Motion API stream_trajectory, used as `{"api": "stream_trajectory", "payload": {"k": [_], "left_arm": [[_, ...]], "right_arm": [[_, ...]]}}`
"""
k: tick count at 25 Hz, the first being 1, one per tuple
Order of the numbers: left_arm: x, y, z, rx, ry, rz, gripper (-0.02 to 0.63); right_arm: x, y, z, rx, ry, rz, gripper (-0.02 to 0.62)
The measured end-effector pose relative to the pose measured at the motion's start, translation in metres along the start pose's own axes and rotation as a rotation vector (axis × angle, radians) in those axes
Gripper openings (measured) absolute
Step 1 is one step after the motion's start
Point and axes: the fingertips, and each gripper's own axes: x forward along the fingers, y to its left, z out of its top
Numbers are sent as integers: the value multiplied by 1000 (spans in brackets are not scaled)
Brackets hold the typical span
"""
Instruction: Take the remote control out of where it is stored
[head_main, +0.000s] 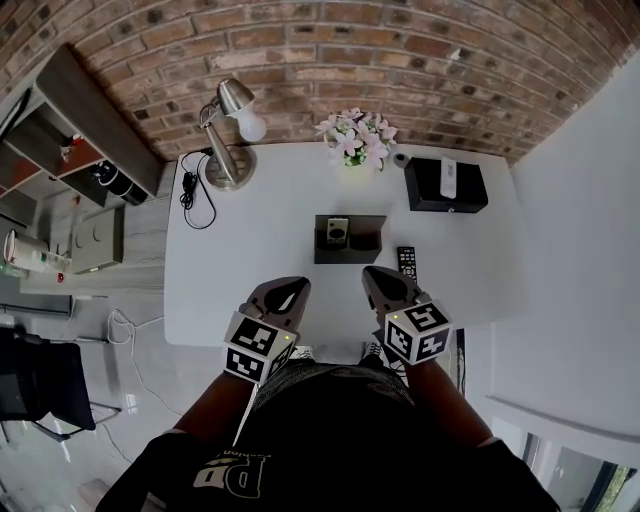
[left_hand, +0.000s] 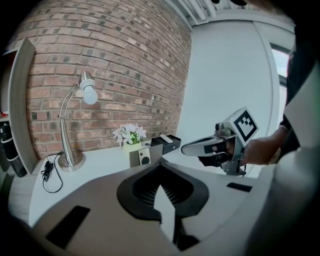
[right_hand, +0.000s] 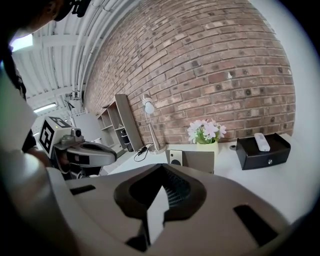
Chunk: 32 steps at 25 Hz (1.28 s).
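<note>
Table (head_main: 250, 250) holds remote (head_main: 406, 262) beyond right gripper (head_main: 377, 276) (jaws shut).

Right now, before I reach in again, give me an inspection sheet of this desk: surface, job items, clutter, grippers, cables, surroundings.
Surface: white table, bare along the near edge.
Job's things: black remote control lies flat on the table by the right near corner of the grey holder; a small white device stands in the holder.
Clutter: desk lamp, flowers, black box with a white remote on top.
Grippers: left gripper and right gripper over the near edge, fingers together, nothing held.
Cables: black cord looped beside the lamp base.
Surroundings: brick wall; shelf unit at left.
</note>
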Motion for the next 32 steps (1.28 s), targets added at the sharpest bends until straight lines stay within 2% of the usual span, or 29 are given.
{"api": "stream_trajectory", "payload": {"k": [2, 7, 11, 18, 22, 26, 32], "left_arm": [[-2, 1, 0, 9, -1, -2, 5], [-5, 13, 0, -32, -37, -7, 6], [-7, 25, -4, -4, -10, 26, 6], [-14, 44, -17, -31, 19, 52, 6], [-18, 53, -17, -41, 9, 67, 6], [-24, 60, -17, -52, -6, 80, 6], [-32, 67, -32, -78, 7, 97, 6]], "right_arm": [[2, 1, -1, 6, -2, -7, 6], [12, 10, -3, 11, -4, 6, 8], [24, 9, -6, 10, 16, -18, 8], [56, -3, -16, -7, 78, -86, 17], [82, -15, -25, -43, 128, -148, 98], [106, -33, -29, 2, 153, -242, 231], [136, -42, -32, 49, 166, -337, 255]]}}
